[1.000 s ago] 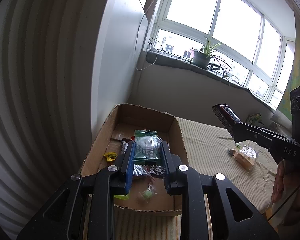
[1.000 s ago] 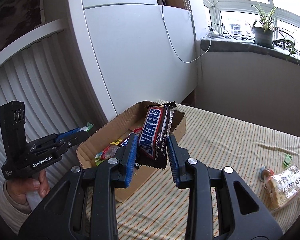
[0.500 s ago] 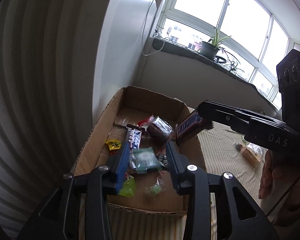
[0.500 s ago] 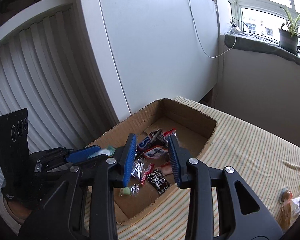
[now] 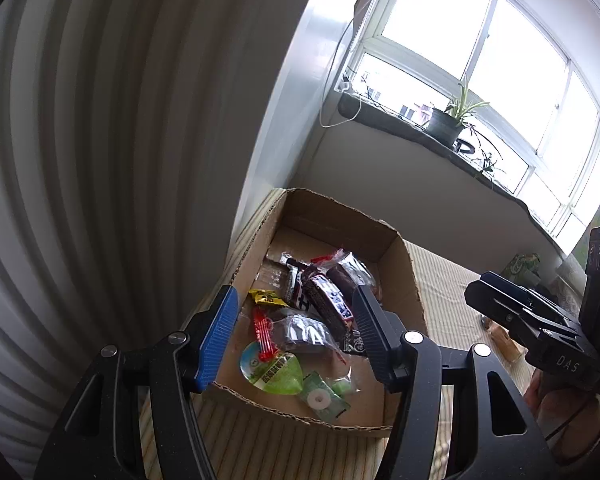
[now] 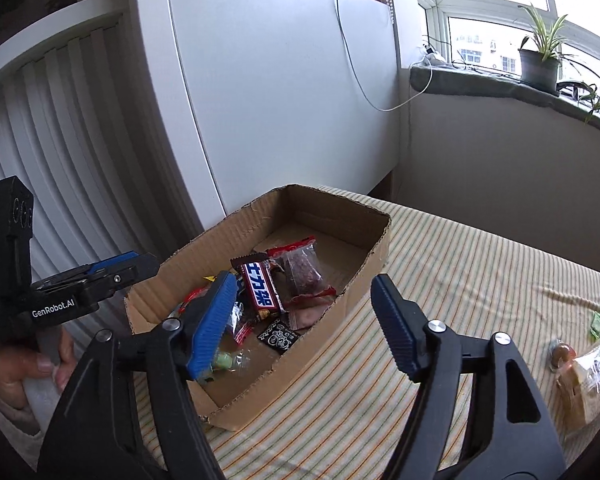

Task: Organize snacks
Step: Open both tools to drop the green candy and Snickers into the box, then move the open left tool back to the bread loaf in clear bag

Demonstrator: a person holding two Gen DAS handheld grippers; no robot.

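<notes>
An open cardboard box (image 5: 414, 300) (image 6: 332, 326) sits on the striped tablecloth and holds several wrapped snacks. A brown Snickers bar (image 5: 327, 300) (image 6: 261, 289) lies on top of the pile. A small green packet (image 5: 325, 395) lies at the near end, beside a round green one (image 5: 277, 369). My left gripper (image 5: 296, 300) hovers over the box, its jaws opening with nothing pressed between the pads. My right gripper (image 6: 304, 285) hangs over the box's near right wall, jaws opening wide and empty. Each gripper shows in the other's view, the left gripper (image 6: 138, 266) and the right gripper (image 5: 486, 294).
A clear bag of bread (image 6: 592, 380), a small round candy (image 6: 560, 354) and a green sweet (image 6: 597, 326) lie on the cloth at the far right. A white wall and ribbed radiator stand behind the box. A potted plant (image 6: 540, 64) is on the windowsill.
The left gripper let go of the green packet and the right let go of the Snickers bar; both now lie in the box. Both sets of jaws have spread wider.
</notes>
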